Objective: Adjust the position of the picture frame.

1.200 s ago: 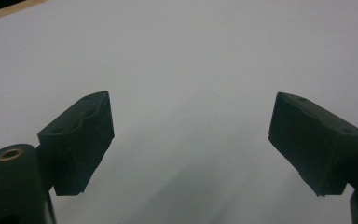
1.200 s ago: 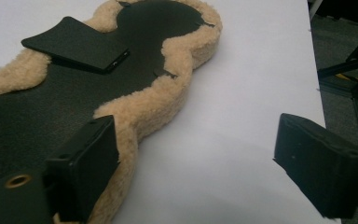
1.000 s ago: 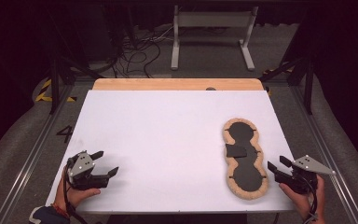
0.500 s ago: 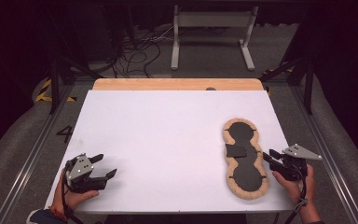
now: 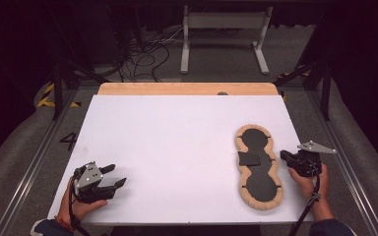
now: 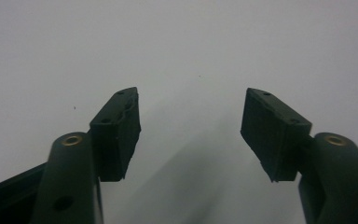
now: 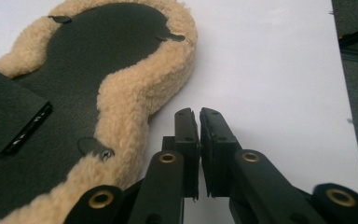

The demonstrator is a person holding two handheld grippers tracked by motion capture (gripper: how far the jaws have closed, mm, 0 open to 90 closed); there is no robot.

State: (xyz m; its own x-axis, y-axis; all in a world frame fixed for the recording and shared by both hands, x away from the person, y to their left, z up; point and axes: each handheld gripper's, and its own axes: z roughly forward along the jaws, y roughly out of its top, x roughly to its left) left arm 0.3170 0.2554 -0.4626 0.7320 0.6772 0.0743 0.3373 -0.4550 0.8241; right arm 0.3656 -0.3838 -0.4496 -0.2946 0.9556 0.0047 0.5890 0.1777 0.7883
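Observation:
A peanut-shaped black pad (image 5: 261,183) with a tan fleece rim (image 7: 135,93) lies flat on the right side of the white table (image 5: 177,132). A small black flap (image 5: 249,158) lies across its narrow waist. My right gripper (image 5: 283,156) sits just right of that waist. Its jaws have just been closing and now meet with nothing between them; the right gripper (image 7: 199,113) tips rest on bare table beside the fleece. My left gripper (image 5: 116,175) rests at the front left corner. The left gripper (image 6: 191,100) jaws have been closing but stand apart over bare table.
A wooden strip (image 5: 187,88) borders the table's far edge. Beyond it on the floor stand a metal frame (image 5: 224,29) and loose cables (image 5: 152,54). Metal rails (image 5: 34,162) run along both sides of the table.
My right gripper has moved left toward the pad's waist, and its jaws have gone from apart to together. The left gripper has kept its place with its jaws narrower.

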